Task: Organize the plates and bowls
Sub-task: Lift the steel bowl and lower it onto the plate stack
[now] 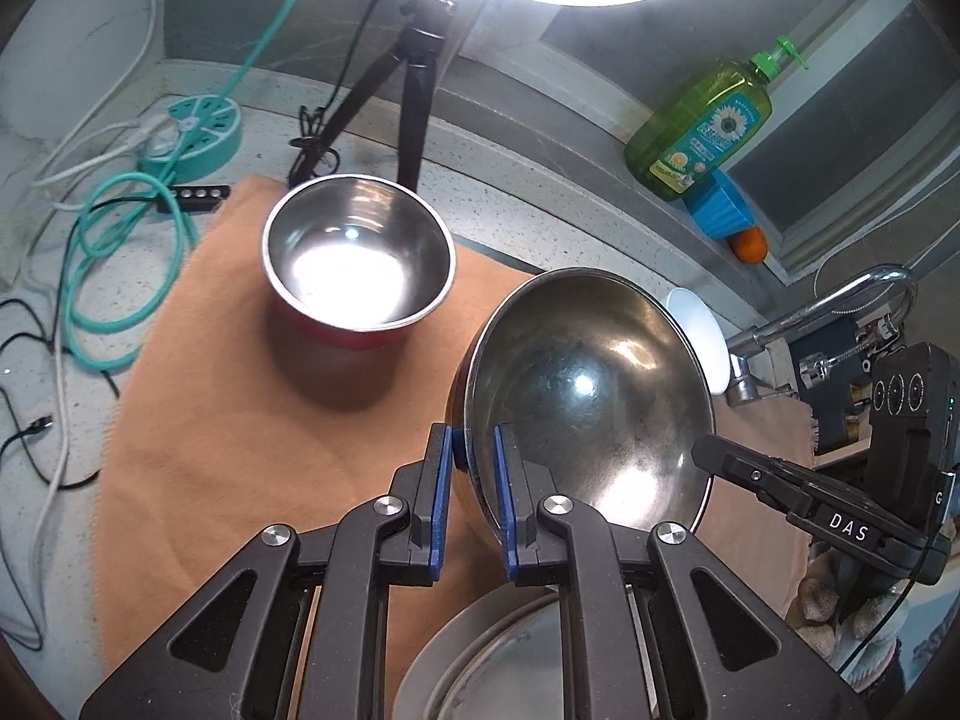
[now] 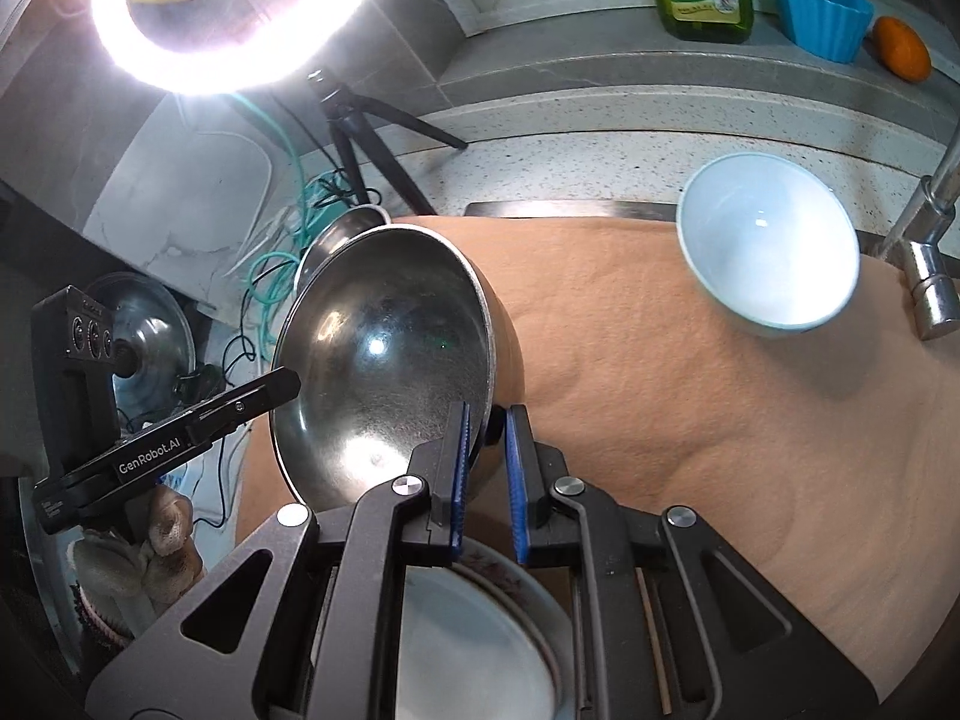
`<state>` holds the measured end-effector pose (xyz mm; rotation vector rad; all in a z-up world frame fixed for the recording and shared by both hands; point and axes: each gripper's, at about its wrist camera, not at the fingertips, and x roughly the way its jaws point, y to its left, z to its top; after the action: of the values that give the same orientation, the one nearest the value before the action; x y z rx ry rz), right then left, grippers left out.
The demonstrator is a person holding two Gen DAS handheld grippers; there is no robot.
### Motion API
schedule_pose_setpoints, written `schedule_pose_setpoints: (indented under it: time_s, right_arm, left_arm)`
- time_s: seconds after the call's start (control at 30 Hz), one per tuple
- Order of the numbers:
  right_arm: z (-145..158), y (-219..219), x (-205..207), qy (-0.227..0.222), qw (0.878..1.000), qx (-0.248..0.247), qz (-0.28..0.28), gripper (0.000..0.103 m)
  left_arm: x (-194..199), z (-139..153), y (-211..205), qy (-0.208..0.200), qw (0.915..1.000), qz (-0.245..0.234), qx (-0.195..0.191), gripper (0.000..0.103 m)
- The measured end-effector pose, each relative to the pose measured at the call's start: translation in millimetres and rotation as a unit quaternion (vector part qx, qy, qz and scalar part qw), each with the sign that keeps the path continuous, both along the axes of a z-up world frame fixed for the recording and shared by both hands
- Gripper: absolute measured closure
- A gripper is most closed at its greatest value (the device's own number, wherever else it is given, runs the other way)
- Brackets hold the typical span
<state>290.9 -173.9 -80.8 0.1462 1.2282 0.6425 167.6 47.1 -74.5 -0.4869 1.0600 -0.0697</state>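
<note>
Both grippers clamp one wide steel bowl (image 1: 588,396) by opposite sides of its rim, tilted and lifted off the orange cloth (image 1: 228,420): the left gripper (image 1: 474,450) bites its left rim, the right gripper (image 2: 487,429) its right. The bowl is dull and scuffed inside. A red-sided steel bowl (image 1: 359,258) stands toward the cloth's far edge, a white bowl (image 2: 768,246) near the tap (image 2: 924,264). Speckled counter (image 1: 540,180), ring light (image 2: 234,18) overhead.
</note>
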Motion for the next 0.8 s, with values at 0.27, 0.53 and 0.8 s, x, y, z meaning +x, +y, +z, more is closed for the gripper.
schedule_pose_setpoints:
  time_s: [0.27,0.53,0.8]
  right_arm:
    - [6.1,18.9,-28.3,-0.003,1.000,0.004,0.023,0.091]
    - [9.3,46.2,-57.1,-0.002,0.999,0.007,0.049,0.091]
    - [0.0,80.7,-85.9,0.007,0.997,0.000,0.082,0.091]
  left_arm:
    - [-36.5,2.4,20.3,-0.001,0.9999,0.014,0.000,0.091]
    - [-72.4,-0.2,44.0,0.001,0.9992,0.039,-0.006,0.091]
    - [-106.0,-7.3,70.9,0.009,0.9976,0.069,-0.004,0.091]
